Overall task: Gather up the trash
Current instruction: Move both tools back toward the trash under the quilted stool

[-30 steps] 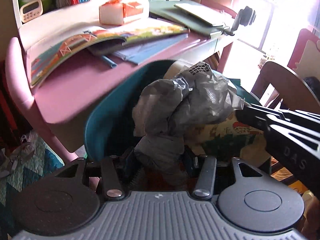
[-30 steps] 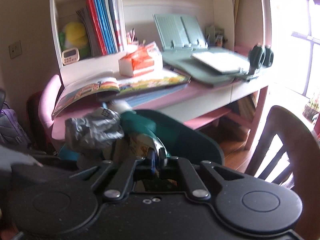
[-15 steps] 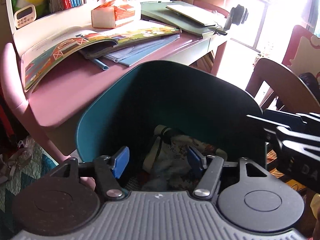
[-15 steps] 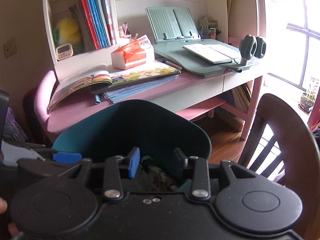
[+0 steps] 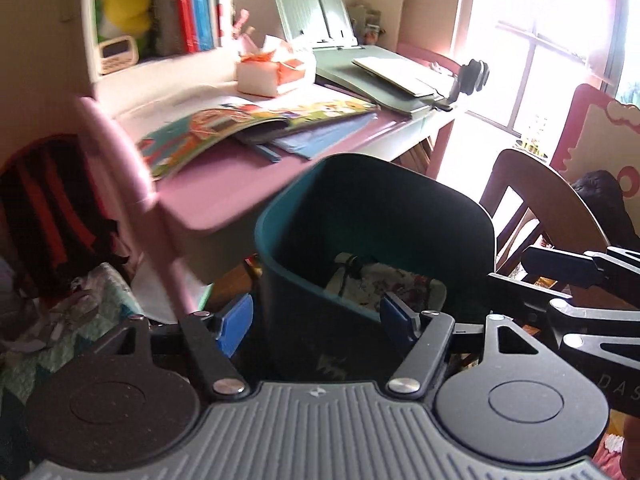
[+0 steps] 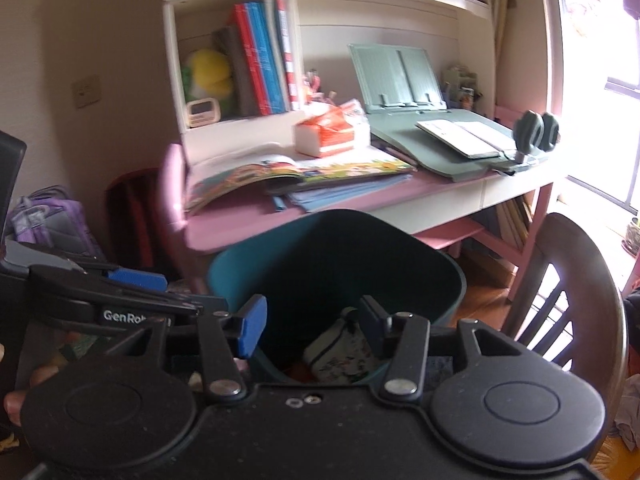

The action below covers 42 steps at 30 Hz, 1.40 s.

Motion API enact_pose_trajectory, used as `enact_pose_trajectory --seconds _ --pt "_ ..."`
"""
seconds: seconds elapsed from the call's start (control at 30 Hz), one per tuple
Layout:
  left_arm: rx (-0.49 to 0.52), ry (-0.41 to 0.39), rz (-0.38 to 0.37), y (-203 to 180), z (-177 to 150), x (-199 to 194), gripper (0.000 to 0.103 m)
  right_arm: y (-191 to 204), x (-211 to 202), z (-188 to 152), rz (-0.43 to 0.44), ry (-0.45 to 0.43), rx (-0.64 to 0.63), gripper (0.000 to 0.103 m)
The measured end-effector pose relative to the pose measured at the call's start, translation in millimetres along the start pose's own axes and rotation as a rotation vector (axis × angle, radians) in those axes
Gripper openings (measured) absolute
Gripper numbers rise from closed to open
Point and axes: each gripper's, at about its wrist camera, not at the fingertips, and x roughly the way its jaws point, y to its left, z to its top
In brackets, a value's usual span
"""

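Hanging over the bin (image 5: 280,216), both grippers are now empty: the crumpled grey wad that the left gripper (image 5: 316,320) carried a second ago is gone from between its blue pads, and the right gripper (image 6: 312,320), then pinched nearly shut, has let go as well. Both sets of jaws are opening, with nothing between them. Trash (image 5: 384,284) lies at the bottom of the bin as a pale, patterned bundle (the grey wad itself cannot be picked out down there). So this drop looks finished, and the likely next step is to look for further litter.

Both views have pulled back from the bin since half a second ago, so its near rim now sits between the left pads rather than below them. Behind the bin runs the pink desk (image 5: 224,184) edge, close to the far rim, with open books (image 5: 256,124) overhanging nothing. Right of the bin stands a wooden chair (image 6: 580,280), near but apart. Left of the bin the desk's curved pink side (image 5: 116,152) and bags crowd the floor. Straight up from the bin looks the freest way out.
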Motion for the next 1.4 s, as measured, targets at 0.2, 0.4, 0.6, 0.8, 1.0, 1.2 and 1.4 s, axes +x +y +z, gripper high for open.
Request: enact_pose_trajectory --seconds 0.2,0.4,0.6,0.8,1.0,1.2,1.4 --pt "-0.032 -0.017 0.053 37 -31 -49 0.070 43 -24 -8 0.071 -0.009 -0.039 0.056" --pt "-0.075 -0.028 0.120 83 -77 -97 0.080 94 -41 -21 0.162 0.004 -0.086 0.060" --pt "-0.151 -0.016 0.184 136 -127 -130 0.082 151 -40 -44 0.278 0.041 -0.144 0.063" --pt "-0.240 0.008 0.261 194 -181 -138 0.085 209 -11 -79 0.403 0.112 -0.198 0.065" --pt "-0.319 0.023 0.328 250 -233 -118 0.101 256 44 -125 0.471 0.215 -0.230 0.066" --pt "-0.358 0.107 0.377 302 -292 -61 0.101 291 126 -186 0.503 0.357 -0.257 0.066" --pt "-0.385 0.275 0.403 359 -358 18 0.101 316 212 -261 0.497 0.519 -0.224 0.066"
